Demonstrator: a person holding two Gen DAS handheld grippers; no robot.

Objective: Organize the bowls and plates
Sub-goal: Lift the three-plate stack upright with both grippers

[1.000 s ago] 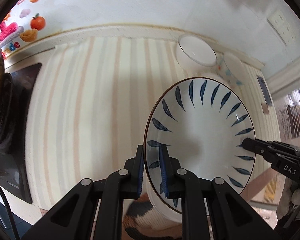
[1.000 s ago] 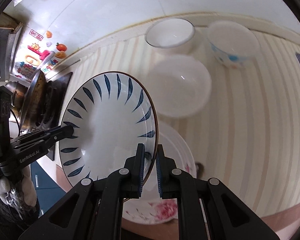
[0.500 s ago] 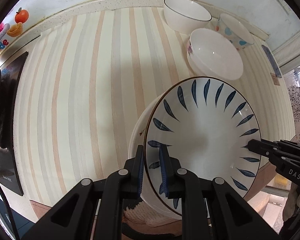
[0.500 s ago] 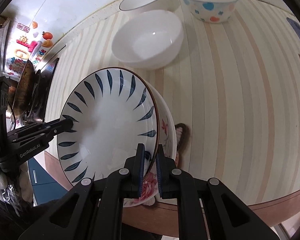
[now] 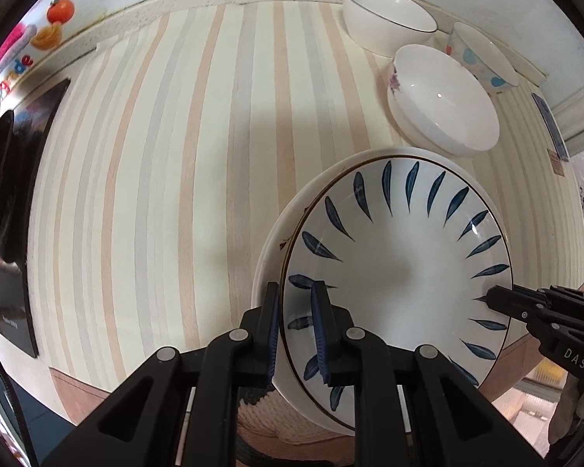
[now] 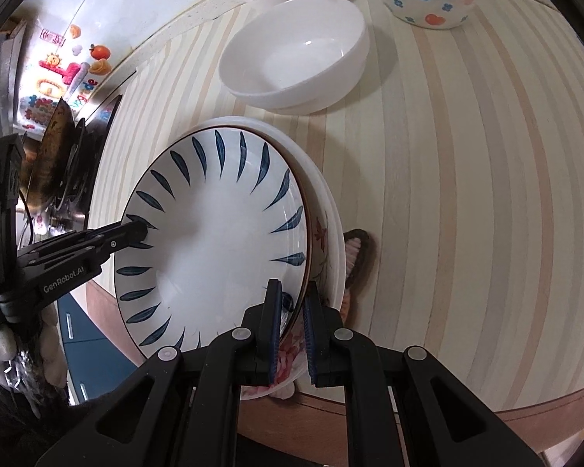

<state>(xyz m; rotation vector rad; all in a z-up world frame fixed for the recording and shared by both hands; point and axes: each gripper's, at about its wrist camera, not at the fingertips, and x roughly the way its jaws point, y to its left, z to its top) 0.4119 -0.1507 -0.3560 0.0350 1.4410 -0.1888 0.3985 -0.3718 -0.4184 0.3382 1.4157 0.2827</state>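
Plate with blue leaves — clamped by both tools — above floral plate.

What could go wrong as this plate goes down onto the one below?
1. The lower plate overhangs the counter edge; extra weight may tip it off.
2. Each tool, left and right, grips only the rim of the blue-leaf plate; uneven release could drop it and chip it.

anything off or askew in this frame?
Nothing broken or spilled. The blue-leaf plate, pinched at opposite rims by the left gripper and right gripper, sits off-centre over the floral plate, which overhangs the striped counter edge.
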